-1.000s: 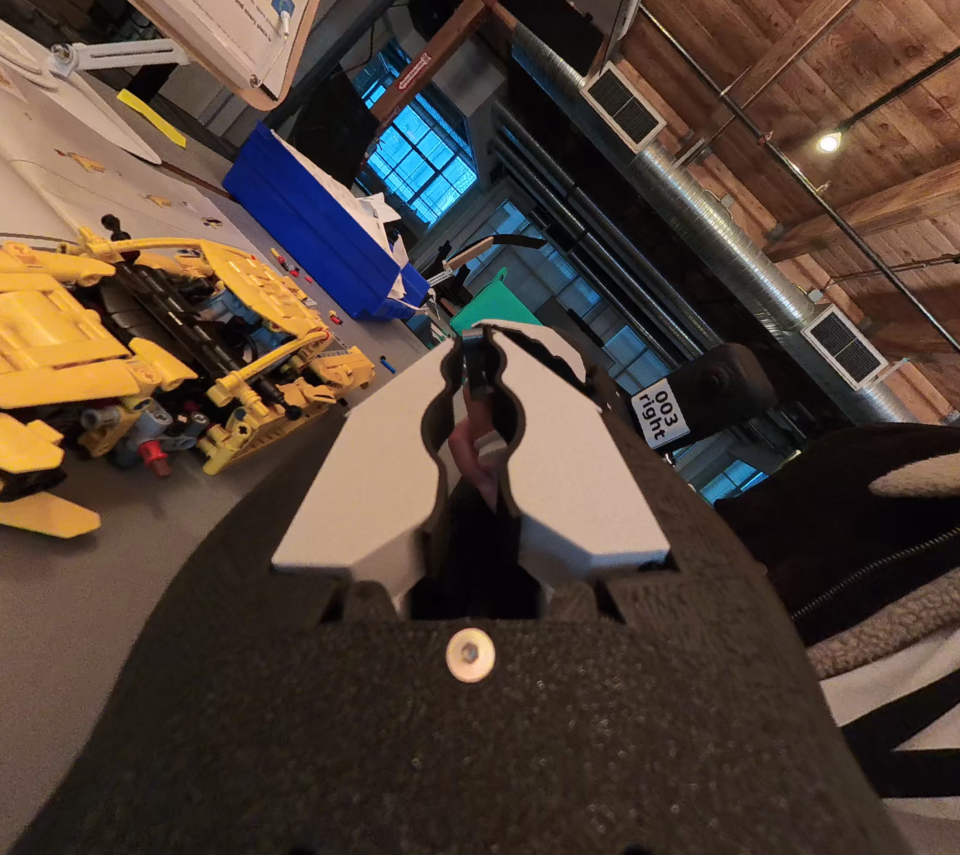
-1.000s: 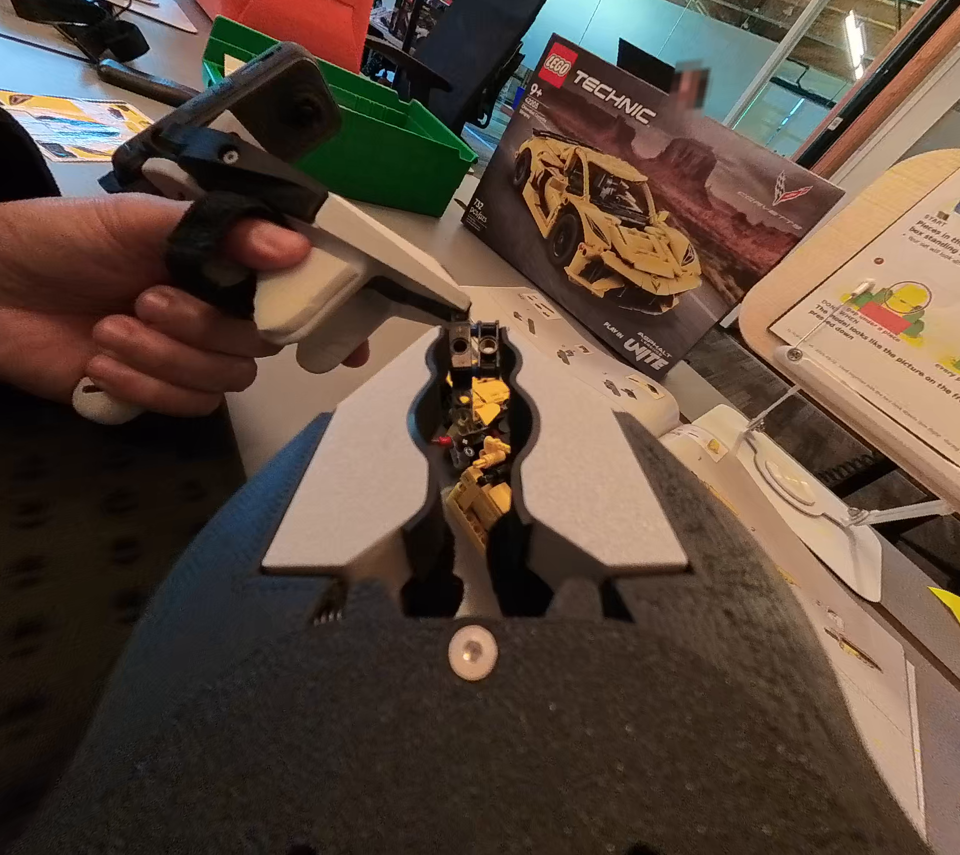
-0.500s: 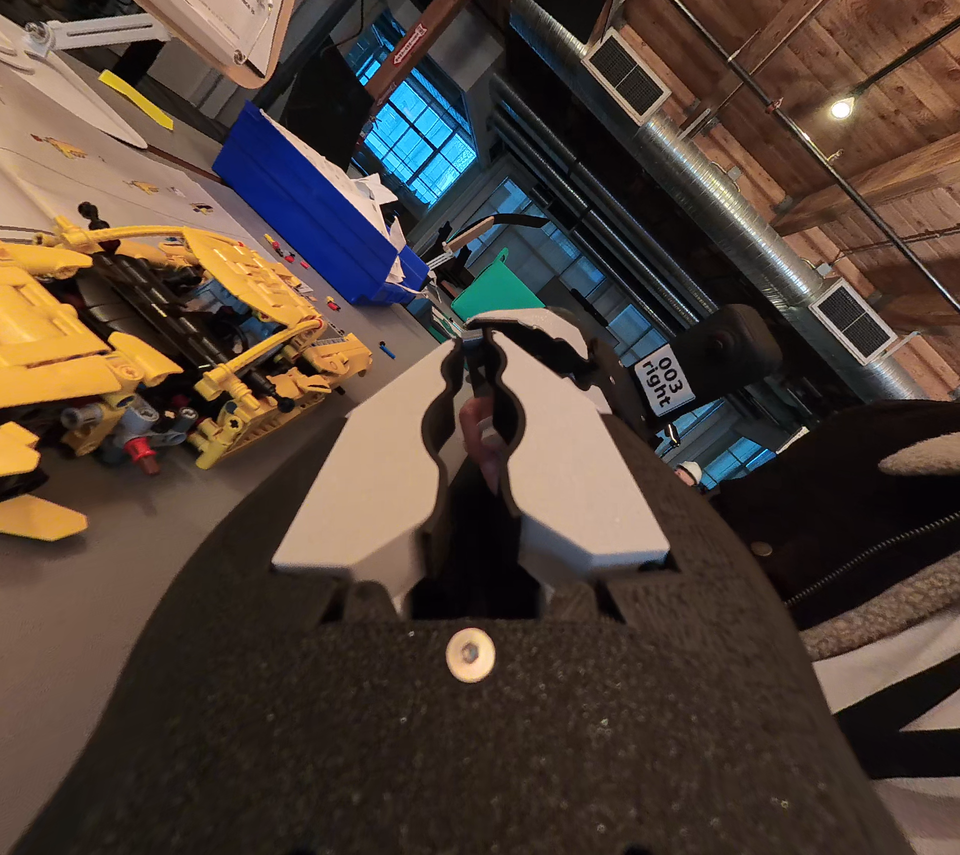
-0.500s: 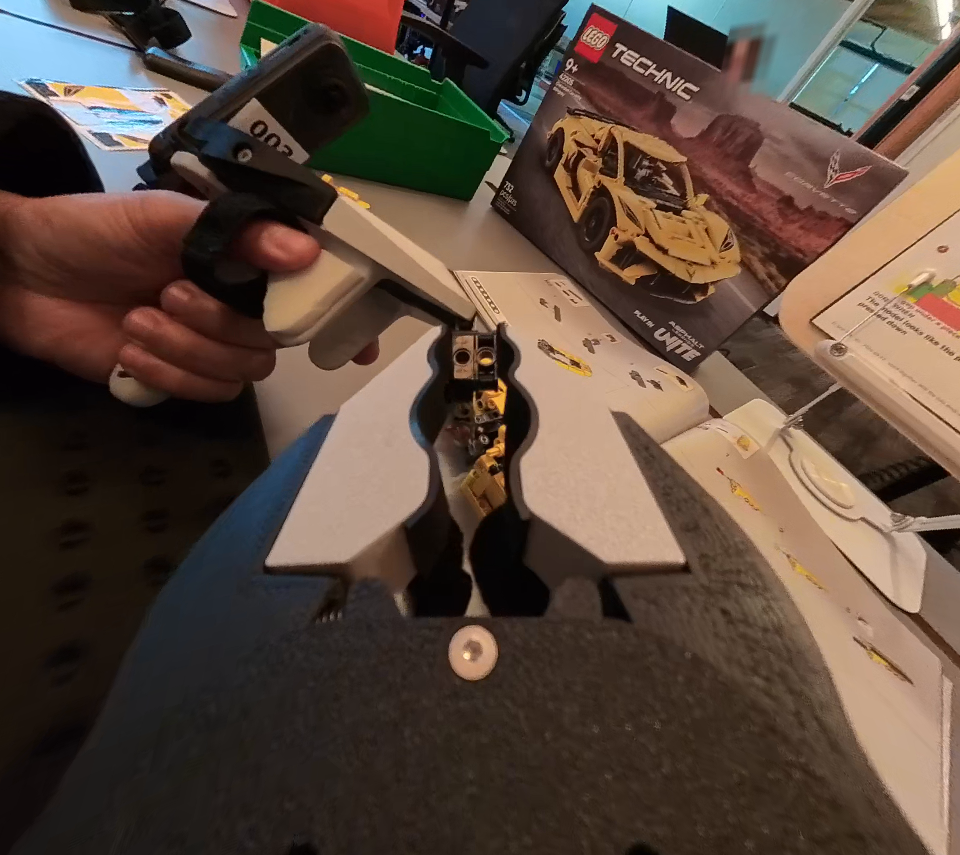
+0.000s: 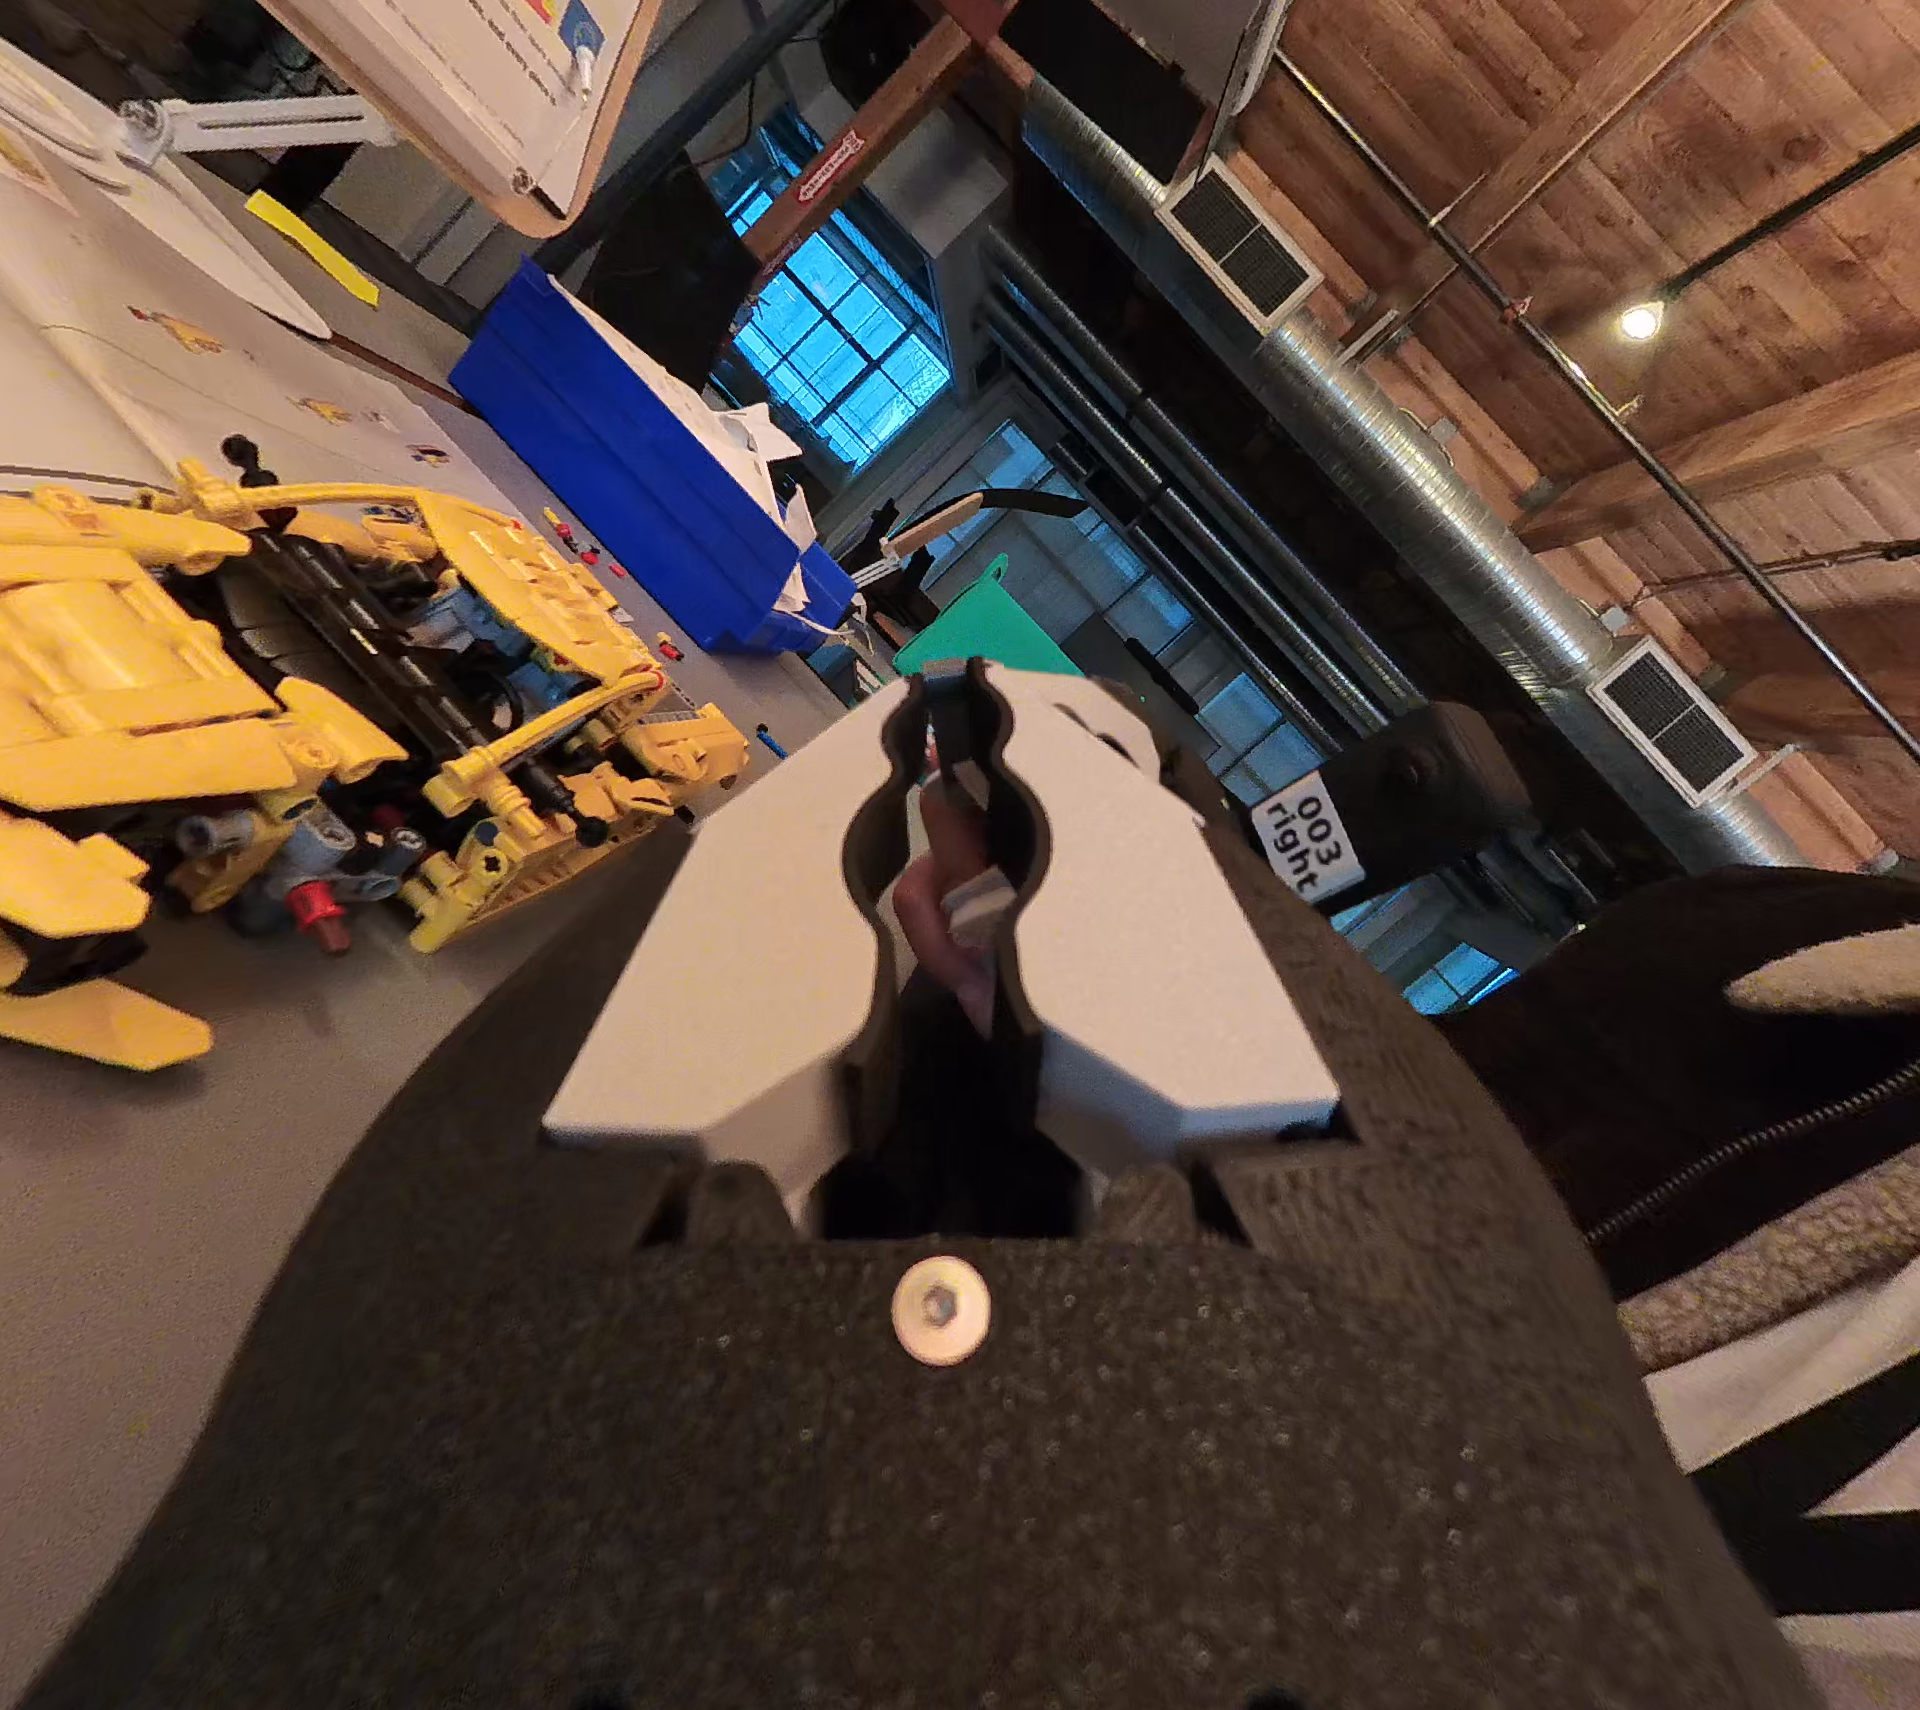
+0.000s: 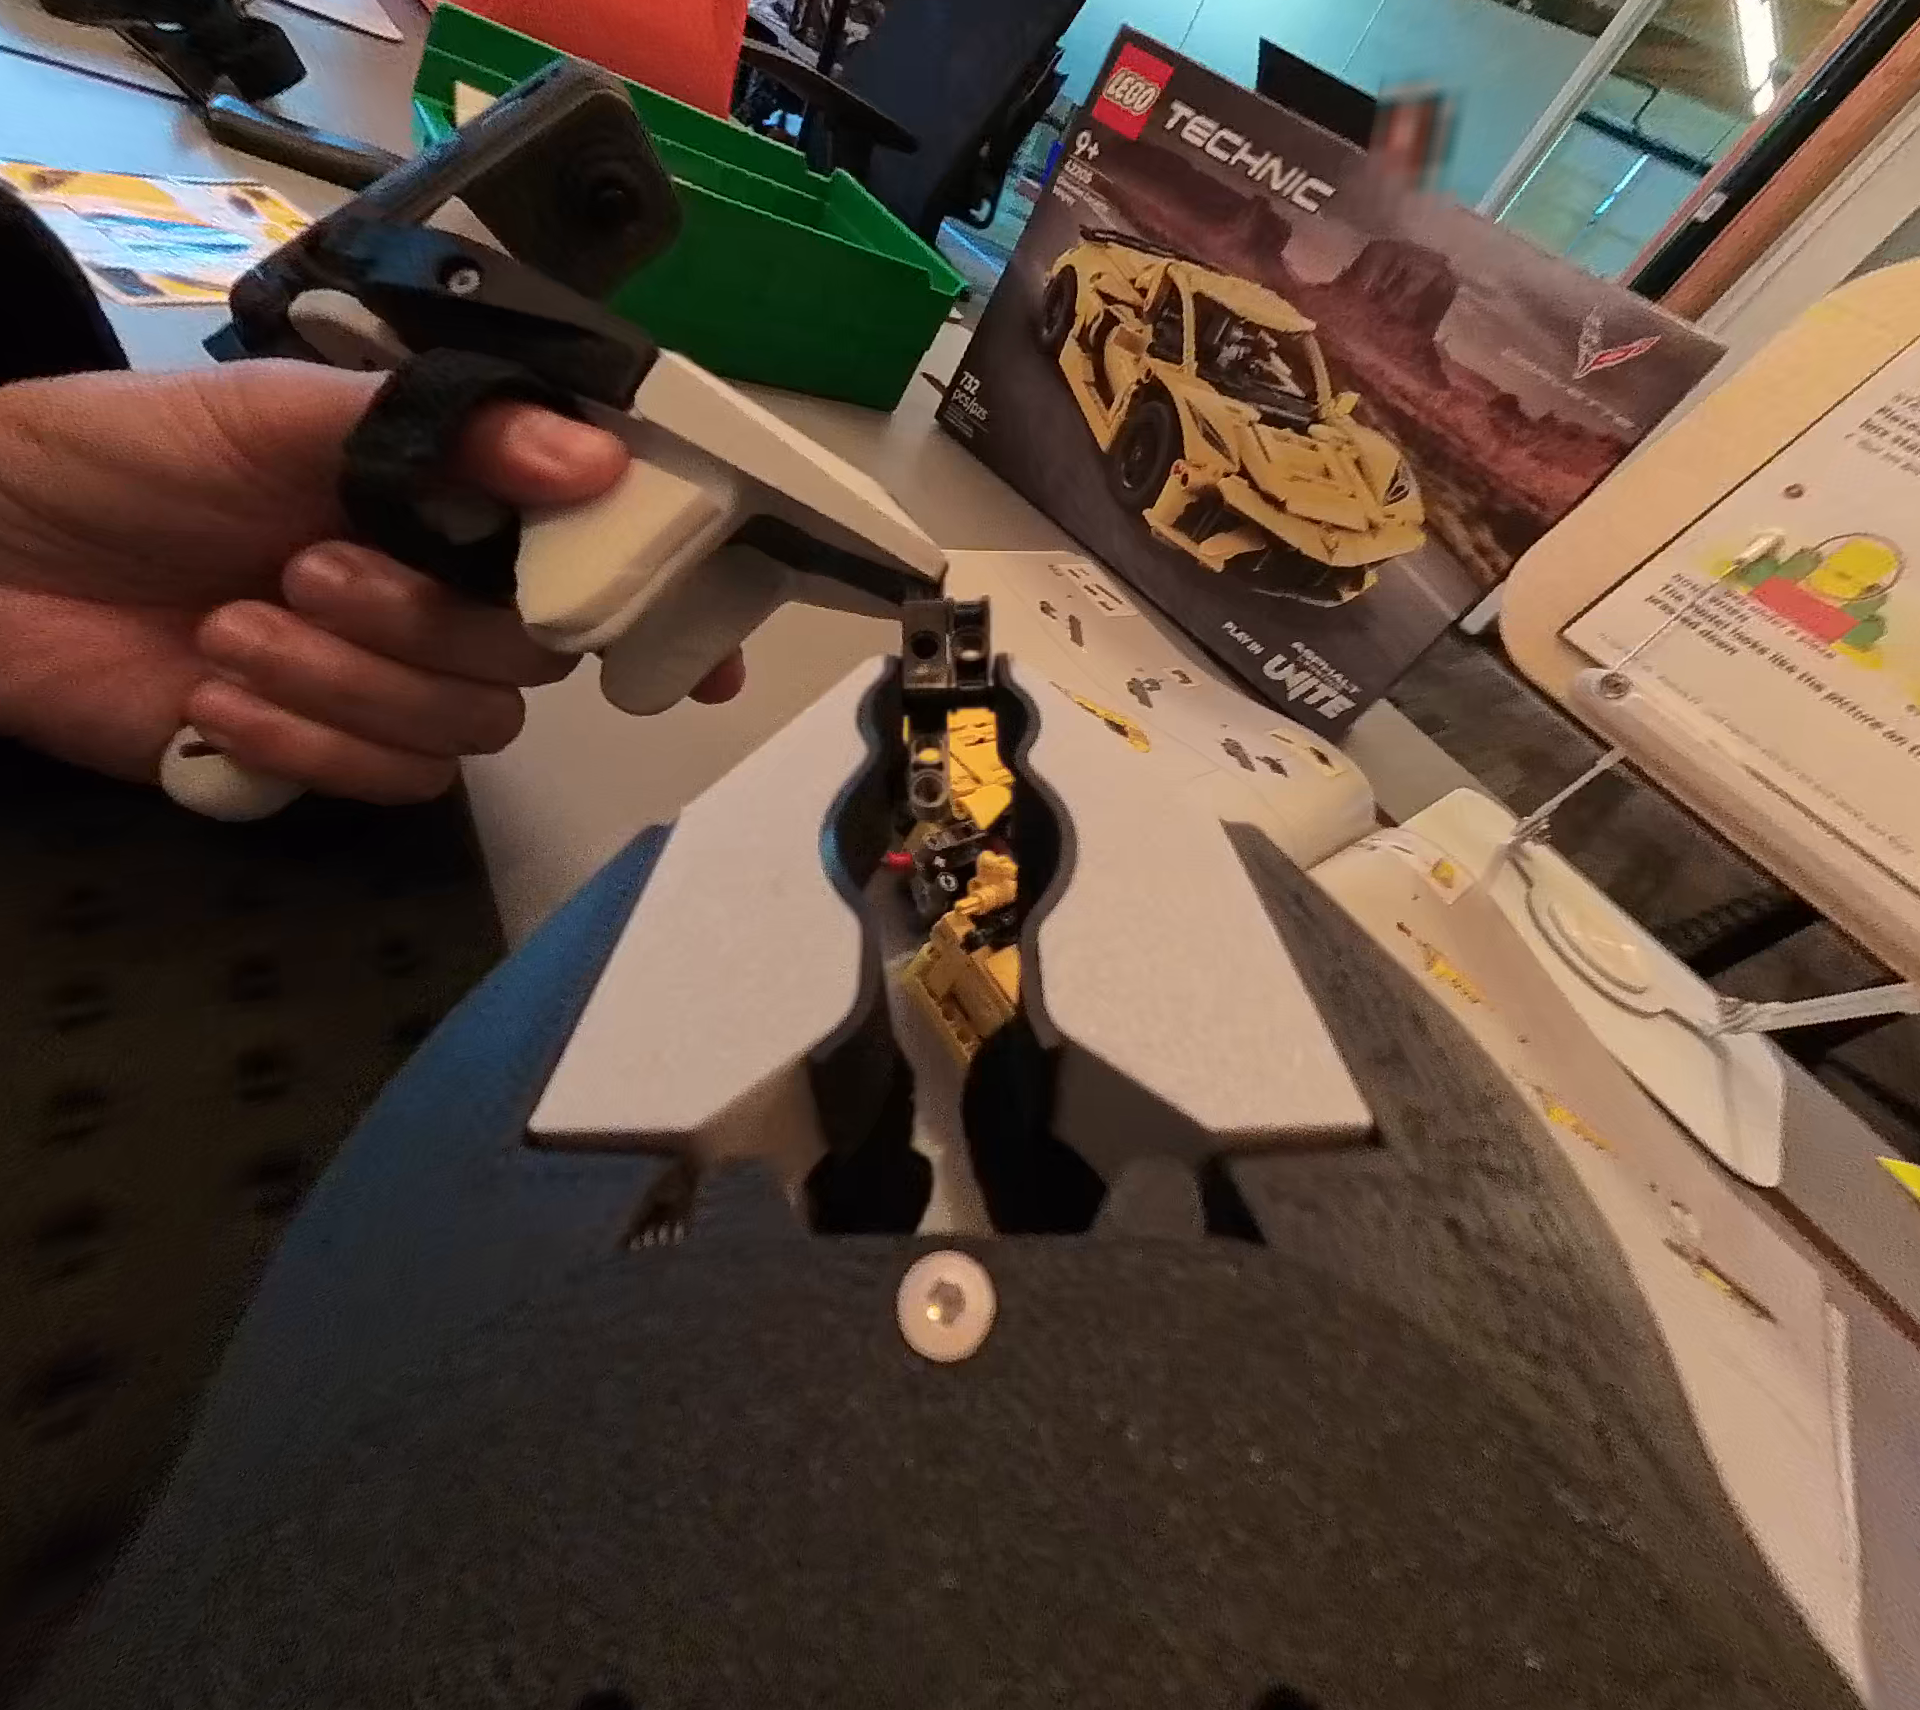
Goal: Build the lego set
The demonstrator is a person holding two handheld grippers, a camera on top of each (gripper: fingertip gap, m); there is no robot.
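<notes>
Through the right wrist view we see our right gripper with its jaws pinching a small dark lego piece with two round holes, held up above the desk. Our left gripper comes in from the left of that view, tilted downward, its tip touching the top of the dark piece. A hand wraps its handle, one finger through a black strap and the others curled under the white grip (the wrist runs off the frame edge).

In the left wrist view the left gripper points up and away from the desk, toward the wooden ceiling, and its jaws are pressed nearly together with only a thin gap at the tips. We cannot tell whether anything sits between them. The right gripper's black camera housing shows just beyond.

The partly built yellow lego car lies on the desk well to the left of the left gripper, and in the right wrist view it shows through the gap between the right gripper's fingers. The set's box stands upright behind an open instruction booklet, with a green bin to its left and a blue bin past the car.
</notes>
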